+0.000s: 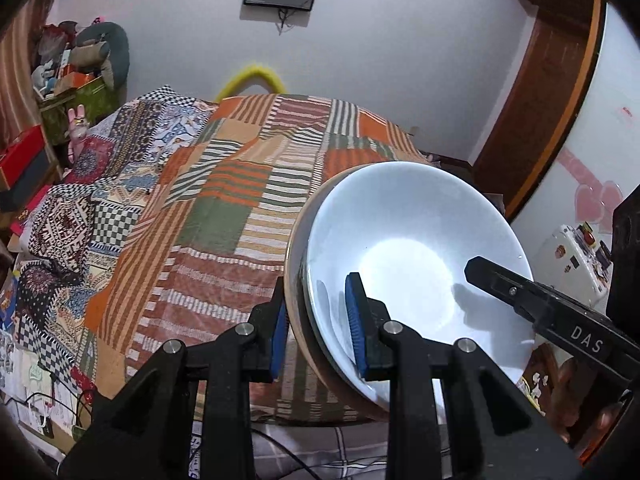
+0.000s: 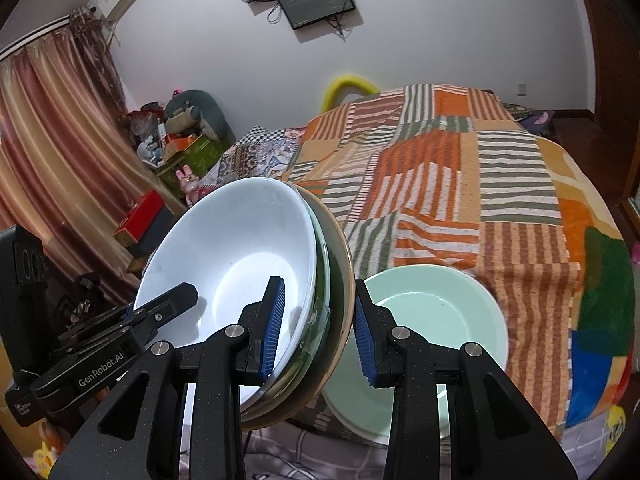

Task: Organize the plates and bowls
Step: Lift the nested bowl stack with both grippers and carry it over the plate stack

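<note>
Above patchwork bed (image 2: 460,184): one three-dish stack (image 2: 240,264), one green bowl (image 2: 436,320).

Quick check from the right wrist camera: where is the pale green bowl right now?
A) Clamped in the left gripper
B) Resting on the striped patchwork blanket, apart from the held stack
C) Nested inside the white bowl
B: the pale green bowl sits on the striped patchwork blanket, behind the right gripper, which straddles the tilted stack topped by the white bowl.

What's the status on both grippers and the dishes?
Left gripper and right gripper both clamp the tilted dish stack, white bowl on top. Mint bowl on the bed beyond. Nothing blocking.
</note>
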`<state>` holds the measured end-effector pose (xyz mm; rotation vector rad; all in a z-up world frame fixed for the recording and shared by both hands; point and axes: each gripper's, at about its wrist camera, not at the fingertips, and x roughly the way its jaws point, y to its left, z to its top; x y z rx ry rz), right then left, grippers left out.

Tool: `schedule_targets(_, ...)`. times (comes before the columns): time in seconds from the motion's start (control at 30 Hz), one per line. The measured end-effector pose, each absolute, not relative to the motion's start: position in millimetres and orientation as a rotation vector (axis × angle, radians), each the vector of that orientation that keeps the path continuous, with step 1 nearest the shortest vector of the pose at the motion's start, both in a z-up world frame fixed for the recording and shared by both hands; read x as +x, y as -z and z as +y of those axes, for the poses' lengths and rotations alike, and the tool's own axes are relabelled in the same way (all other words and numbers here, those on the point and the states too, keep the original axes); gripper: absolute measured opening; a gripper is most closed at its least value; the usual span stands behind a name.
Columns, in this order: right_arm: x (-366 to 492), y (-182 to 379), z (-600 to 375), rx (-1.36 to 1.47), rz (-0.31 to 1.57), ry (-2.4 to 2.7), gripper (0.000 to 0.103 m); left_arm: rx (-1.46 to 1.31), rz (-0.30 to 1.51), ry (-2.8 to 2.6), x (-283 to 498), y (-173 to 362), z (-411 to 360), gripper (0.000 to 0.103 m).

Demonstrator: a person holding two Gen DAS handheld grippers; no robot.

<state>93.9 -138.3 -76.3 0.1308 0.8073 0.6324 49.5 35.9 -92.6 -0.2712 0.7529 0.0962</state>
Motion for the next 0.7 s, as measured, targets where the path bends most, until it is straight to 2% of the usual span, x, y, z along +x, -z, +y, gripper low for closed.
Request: schedule_targets(0.7,108,92,-185,0.183,0.846,-0.535,0.031,-0.203,0.878,-0.021,90,121,-11,0.027)
